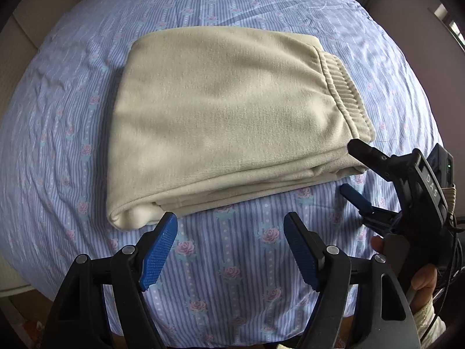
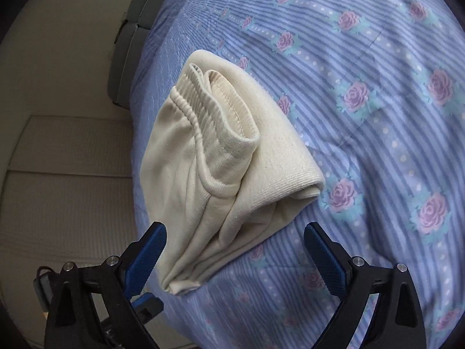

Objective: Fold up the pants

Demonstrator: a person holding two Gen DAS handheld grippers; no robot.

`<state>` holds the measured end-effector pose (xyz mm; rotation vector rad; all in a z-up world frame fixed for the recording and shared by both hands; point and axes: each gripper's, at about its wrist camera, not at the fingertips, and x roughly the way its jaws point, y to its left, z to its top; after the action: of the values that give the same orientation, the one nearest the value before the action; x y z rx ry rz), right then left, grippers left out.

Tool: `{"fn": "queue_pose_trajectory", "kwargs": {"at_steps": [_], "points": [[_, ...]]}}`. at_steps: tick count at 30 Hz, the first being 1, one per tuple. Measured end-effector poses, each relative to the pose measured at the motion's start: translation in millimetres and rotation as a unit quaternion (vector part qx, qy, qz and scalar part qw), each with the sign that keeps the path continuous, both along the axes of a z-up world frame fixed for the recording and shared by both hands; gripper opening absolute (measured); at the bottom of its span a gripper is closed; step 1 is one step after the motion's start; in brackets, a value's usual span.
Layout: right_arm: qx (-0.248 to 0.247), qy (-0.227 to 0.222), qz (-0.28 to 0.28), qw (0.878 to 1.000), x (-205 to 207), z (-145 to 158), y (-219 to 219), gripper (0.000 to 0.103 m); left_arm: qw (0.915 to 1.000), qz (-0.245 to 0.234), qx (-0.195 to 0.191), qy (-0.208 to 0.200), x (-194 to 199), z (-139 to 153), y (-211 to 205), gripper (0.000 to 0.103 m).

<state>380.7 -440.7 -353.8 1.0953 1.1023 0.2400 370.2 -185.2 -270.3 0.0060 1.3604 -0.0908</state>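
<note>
The cream pants (image 1: 226, 122) lie folded into a compact stack on the bed, ribbed waistband (image 1: 343, 87) at their right end. My left gripper (image 1: 231, 221) stands open just short of the stack's near edge, with only sheet between its blue pads. My right gripper (image 1: 350, 165) is open at the stack's near right corner, held by a hand (image 1: 421, 276). In the right wrist view the pants (image 2: 221, 174) show their waistband (image 2: 215, 110) on top. My right gripper (image 2: 234, 228) is spread wide around the stack's near corner, and its pads do not touch the cloth.
A blue striped sheet with pink roses (image 1: 232, 276) covers the bed. The bed's edge runs close to the pants on the left, with beige floor (image 2: 58, 174) beyond and a grey frame piece (image 2: 136, 29). A wall with a window (image 1: 447, 20) is at the far right.
</note>
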Motion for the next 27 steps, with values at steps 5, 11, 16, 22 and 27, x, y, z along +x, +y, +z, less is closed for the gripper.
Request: {"fn": "queue_pose_trajectory", "kwargs": {"at_steps": [5,11,16,22,27], "points": [[0.031,-0.043,-0.051,0.997,-14,-26,16,0.102,0.9987,-0.042,0.009,-0.026,-3,-12,6,0.075],[-0.005,-0.069,-0.1,0.993,-21,-33,35,0.103,0.9988,-0.047,0.001,-0.014,-11,-32,28,0.075],[-0.035,-0.063,-0.141,0.987,0,-38,30,0.103,0.9987,-0.043,0.003,-0.026,-13,-32,46,0.075],[-0.075,-0.019,-0.179,0.981,12,-36,25,0.074,0.9982,-0.023,-0.044,-0.034,2,-20,76,0.075],[-0.183,0.002,-0.124,0.975,27,-7,39,0.049,0.9967,0.0,-0.051,-0.062,18,-3,97,0.075]]}}
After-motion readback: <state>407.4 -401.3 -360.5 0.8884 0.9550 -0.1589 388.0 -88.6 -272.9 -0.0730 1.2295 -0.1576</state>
